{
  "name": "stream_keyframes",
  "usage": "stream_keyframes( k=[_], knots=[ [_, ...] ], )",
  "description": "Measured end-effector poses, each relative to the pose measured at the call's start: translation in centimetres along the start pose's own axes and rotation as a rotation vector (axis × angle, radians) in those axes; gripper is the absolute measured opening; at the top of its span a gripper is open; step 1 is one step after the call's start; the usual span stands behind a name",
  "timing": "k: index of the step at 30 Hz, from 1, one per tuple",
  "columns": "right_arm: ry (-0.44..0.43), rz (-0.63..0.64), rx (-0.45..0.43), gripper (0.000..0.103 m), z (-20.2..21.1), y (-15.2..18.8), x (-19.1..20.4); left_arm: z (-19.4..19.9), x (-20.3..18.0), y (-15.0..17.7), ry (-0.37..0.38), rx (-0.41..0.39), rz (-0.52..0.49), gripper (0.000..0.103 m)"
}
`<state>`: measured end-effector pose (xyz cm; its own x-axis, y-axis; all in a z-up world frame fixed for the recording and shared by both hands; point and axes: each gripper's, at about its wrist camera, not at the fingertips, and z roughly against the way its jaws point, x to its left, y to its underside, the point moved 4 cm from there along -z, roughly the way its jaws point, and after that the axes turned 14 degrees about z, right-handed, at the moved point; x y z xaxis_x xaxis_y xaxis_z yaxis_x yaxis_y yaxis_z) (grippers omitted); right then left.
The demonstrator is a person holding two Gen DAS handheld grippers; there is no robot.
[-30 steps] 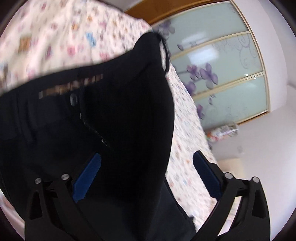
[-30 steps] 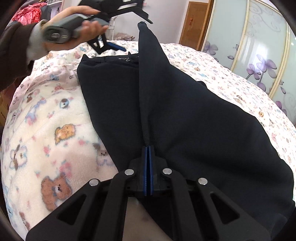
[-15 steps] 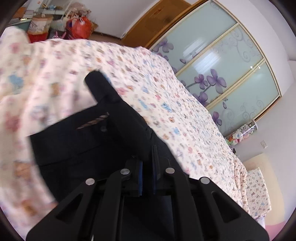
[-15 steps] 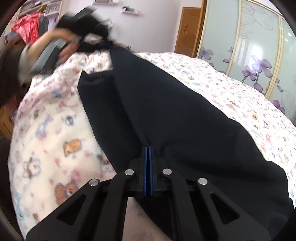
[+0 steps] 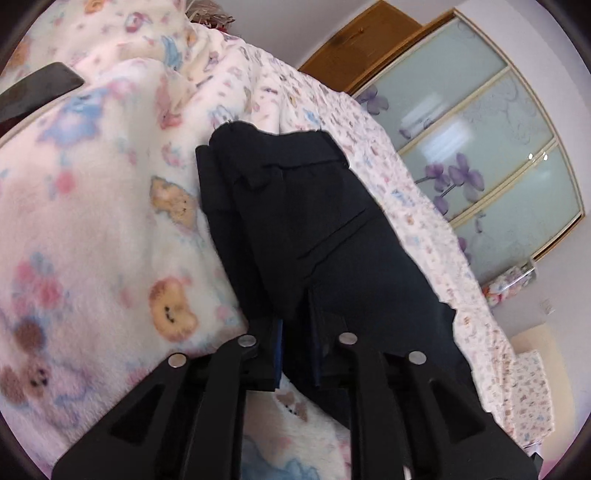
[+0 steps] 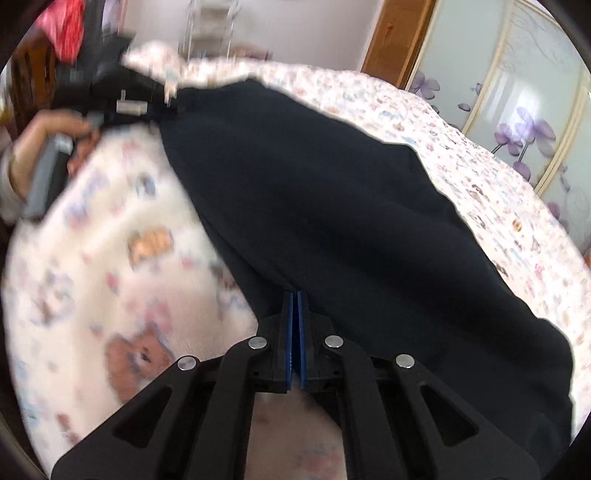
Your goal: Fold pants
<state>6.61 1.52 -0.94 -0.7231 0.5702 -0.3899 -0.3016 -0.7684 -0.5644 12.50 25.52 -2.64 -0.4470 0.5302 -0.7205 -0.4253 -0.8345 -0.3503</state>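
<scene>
While both grippers clamp black fabric pants, the garment lies folded lengthwise on a bed under a cream fleece blanket printed with bears.

Left wrist view: the left gripper has its fingers pinched on a bunched edge of the pants near the waistband, having just eased slightly apart. Right wrist view: the right gripper has its blue-padded fingers together on a thin pants edge; a hand grips the other tool's handle.

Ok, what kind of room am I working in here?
Most likely a bedroom: the black pants lie on a bed covered by a teddy-bear blanket, with a sliding-door wardrobe with flower-patterned glass and a wooden door behind.
</scene>
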Motion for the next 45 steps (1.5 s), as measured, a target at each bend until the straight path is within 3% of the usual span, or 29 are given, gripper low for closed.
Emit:
stream_keyframes(
  k=[1,3,4,5,6,8,11,14,16,17,20,22,24,30,40,41,42,43,45],
  knots=[
    [0.024,0.031,0.015,0.004,0.0,-0.1,0.4,0.2,-0.2,0.2,0.000,-0.004,-0.013,0.016],
    [0.051,0.070,0.040,0.008,0.5,-0.2,0.9,0.7,-0.5,0.4,0.023,0.012,-0.024,0.036],
    [0.052,0.065,0.048,0.011,0.9,0.0,0.8,1.2,-0.7,0.5,0.039,0.015,-0.034,0.041],
    [0.049,0.049,0.049,0.021,1.3,0.4,0.5,1.8,-0.8,0.8,0.039,0.002,-0.042,0.053],
    [0.038,0.003,0.048,0.040,2.2,1.0,-0.1,2.6,-0.9,1.0,0.018,-0.025,-0.044,0.073],
    [0.002,-0.117,0.031,0.060,3.9,2.6,-1.7,4.7,-1.3,2.0,0.014,-0.110,-0.042,0.084],
    [-0.060,-0.409,-0.047,0.057,7.8,6.9,-5.5,7.3,-3.2,4.0,0.068,-0.183,-0.074,0.091],
    [-0.070,-0.900,-0.156,0.052,13.2,15.5,-11.1,8.1,-5.2,6.4,0.123,-0.193,-0.098,0.101],
    [-0.035,-1.157,-0.198,0.047,15.9,21.2,-13.6,7.4,-6.0,7.8,0.152,-0.184,-0.094,0.101],
    [0.024,-1.297,-0.207,0.043,17.9,25.2,-14.8,6.8,-6.0,8.3,0.148,-0.181,-0.102,0.101],
    [0.158,-1.527,-0.201,0.043,22.1,32.4,-16.2,3.8,-5.9,9.6,0.074,-0.152,-0.159,0.101],
    [0.153,-1.635,-0.249,0.043,23.5,34.9,-16.2,2.1,-5.6,9.8,0.010,-0.106,-0.174,0.101],
    [0.122,-1.715,-0.286,0.043,23.6,36.3,-16.1,1.7,-5.4,9.9,-0.005,-0.104,-0.181,0.101],
    [0.090,-1.845,-0.227,0.043,20.8,37.3,-15.7,2.2,-4.9,10.5,0.013,-0.116,-0.192,0.101],
    [0.216,-1.985,-0.244,0.042,21.1,40.5,-15.9,2.3,-5.1,10.5,0.014,-0.103,-0.190,0.101],
    [0.230,-1.999,-0.253,0.032,21.0,40.8,-16.0,2.3,-5.1,10.6,0.014,-0.102,-0.189,0.101],
    [0.277,-1.991,-0.226,0.009,21.0,41.2,-16.3,2.3,-5.1,10.6,0.014,-0.100,-0.189,0.101],
    [0.318,-1.963,-0.192,0.005,21.3,41.4,-16.5,2.3,-5.1,10.6,0.014,-0.099,-0.188,0.101],
    [0.381,-1.848,-0.160,0.004,22.2,40.4,-17.9,2.2,-5.0,10.6,0.014,-0.097,-0.188,0.101]
  ],
)
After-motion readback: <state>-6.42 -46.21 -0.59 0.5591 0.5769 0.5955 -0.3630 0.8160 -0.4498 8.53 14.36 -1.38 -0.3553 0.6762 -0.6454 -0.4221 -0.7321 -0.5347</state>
